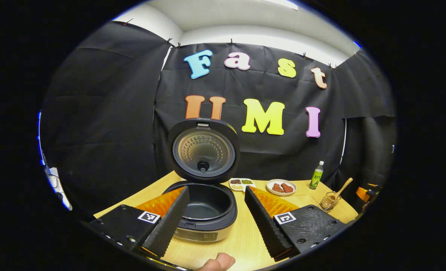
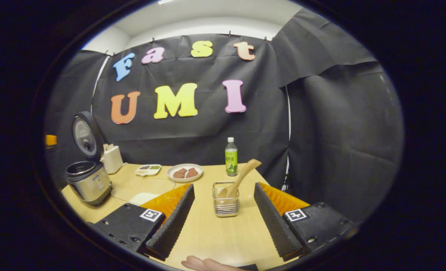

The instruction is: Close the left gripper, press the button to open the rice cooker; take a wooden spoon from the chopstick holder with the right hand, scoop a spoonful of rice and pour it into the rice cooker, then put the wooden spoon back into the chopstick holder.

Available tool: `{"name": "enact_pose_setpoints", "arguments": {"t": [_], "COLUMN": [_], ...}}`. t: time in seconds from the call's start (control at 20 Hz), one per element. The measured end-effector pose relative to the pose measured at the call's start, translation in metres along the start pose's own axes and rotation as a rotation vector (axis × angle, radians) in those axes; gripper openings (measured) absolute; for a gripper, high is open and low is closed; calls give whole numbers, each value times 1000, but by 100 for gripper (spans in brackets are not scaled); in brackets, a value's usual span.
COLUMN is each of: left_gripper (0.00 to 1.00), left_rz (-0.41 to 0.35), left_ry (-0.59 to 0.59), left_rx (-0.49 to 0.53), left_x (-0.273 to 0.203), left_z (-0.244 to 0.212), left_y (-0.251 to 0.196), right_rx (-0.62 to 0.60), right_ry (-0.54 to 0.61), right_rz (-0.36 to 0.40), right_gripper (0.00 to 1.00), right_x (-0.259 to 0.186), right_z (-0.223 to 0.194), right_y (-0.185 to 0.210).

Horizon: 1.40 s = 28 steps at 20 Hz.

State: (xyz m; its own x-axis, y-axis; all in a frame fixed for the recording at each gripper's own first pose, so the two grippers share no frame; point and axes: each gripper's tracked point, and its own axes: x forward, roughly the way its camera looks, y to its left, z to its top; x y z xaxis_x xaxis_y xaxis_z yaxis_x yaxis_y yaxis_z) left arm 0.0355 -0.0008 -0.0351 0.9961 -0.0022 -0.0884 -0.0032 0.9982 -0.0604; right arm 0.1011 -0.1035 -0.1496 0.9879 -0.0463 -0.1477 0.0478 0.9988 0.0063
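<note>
Rice cooker (image 1: 204, 195) open, spoon (image 2: 241, 177) in holder (image 2: 226, 203)

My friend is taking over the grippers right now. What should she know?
Left gripper: open, holding nothing, pointed at the silver and black rice cooker on the wooden table.
Right gripper: open, holding nothing, facing the wire chopstick holder.
The cooker's round lid stands open, so that step is done.
The light wooden spoon leans in the holder, untouched.
Left to do: take the spoon, scoop rice, pour it into the cooker, put the spoon back.
</note>
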Motion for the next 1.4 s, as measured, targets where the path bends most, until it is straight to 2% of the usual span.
{"name": "enact_pose_setpoints", "arguments": {"t": [0.15,0.3,0.55,0.65,0.8,0.9,0.95,1.0,1.1,1.15,1.3,1.35,1.4], "left_gripper": [94,94,95,95,94,95,95,95,94,94,94,90,96], "left_rz": [30,47,47,38,26,5,-6,-19,-44,-56,-57,-55,-55], "left_ry": [-19,-4,2,2,-51,-82,-99,-113,-139,-151,-174,-177,-175], "left_rx": [37,33,36,47,84,108,116,120,126,133,181,194,195], "left_x": [0,-2,-1,-6,-18,-30,-35,-41,-53,-56,-67,-71,-73], "left_z": [-22,-42,-57,-59,-47,-41,-38,-36,-32,-32,-33,-34,-34], "left_y": [4,4,-4,-14,-28,-42,-48,-54,-66,-70,-73,-72,-73], "right_rx": [45,42,59,65,116,129,124,116,154,173,175,156,132], "right_ry": [21,76,46,70,74,63,64,51,31,34,22,4,-20], "right_rz": [-28,-28,-35,-51,-30,-6,-6,-14,-6,1,23,26,26], "right_gripper": [100,100,100,100,100,87,67,59,35,28,18,18,17], "right_x": [48,92,136,153,174,185,189,189,185,179,170,167,162], "right_z": [-10,-29,-26,-30,-22,-16,-16,-15,-8,-10,-6,-3,5], "right_y": [-16,-20,-28,-33,-31,-28,-30,-32,-29,-24,-13,-10,-7]}}
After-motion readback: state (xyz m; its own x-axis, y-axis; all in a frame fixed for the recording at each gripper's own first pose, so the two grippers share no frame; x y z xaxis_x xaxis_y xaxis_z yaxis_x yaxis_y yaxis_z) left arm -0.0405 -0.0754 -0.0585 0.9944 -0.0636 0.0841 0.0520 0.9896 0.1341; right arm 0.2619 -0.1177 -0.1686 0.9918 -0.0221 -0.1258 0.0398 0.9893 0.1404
